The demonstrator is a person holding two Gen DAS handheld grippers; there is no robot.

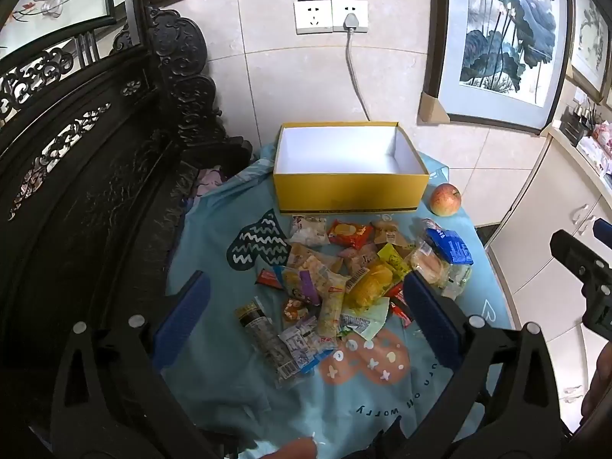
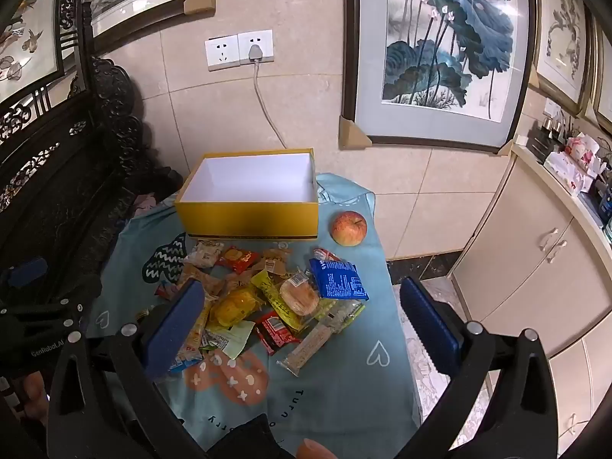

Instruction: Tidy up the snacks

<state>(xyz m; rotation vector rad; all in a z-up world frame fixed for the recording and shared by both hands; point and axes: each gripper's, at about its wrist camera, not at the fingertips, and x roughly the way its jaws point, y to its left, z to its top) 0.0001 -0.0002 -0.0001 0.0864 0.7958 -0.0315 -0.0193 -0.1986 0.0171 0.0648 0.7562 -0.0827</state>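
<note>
A pile of wrapped snacks (image 1: 344, 279) lies on a light blue cloth (image 1: 214, 344); it also shows in the right wrist view (image 2: 267, 298). Behind it stands an open, empty yellow box (image 1: 350, 191), also in the right wrist view (image 2: 248, 214). A blue packet (image 2: 338, 279) lies at the pile's right. My left gripper (image 1: 306, 313) is open, held above the near part of the pile. My right gripper (image 2: 302, 317) is open, above the pile's right side. Neither holds anything.
An apple (image 2: 349, 228) sits on the cloth right of the box. A dark carved wooden bench (image 1: 76, 176) is at the left. White cabinets (image 2: 535, 267) stand at the right. Framed paintings (image 2: 440, 49) lean on the tiled wall.
</note>
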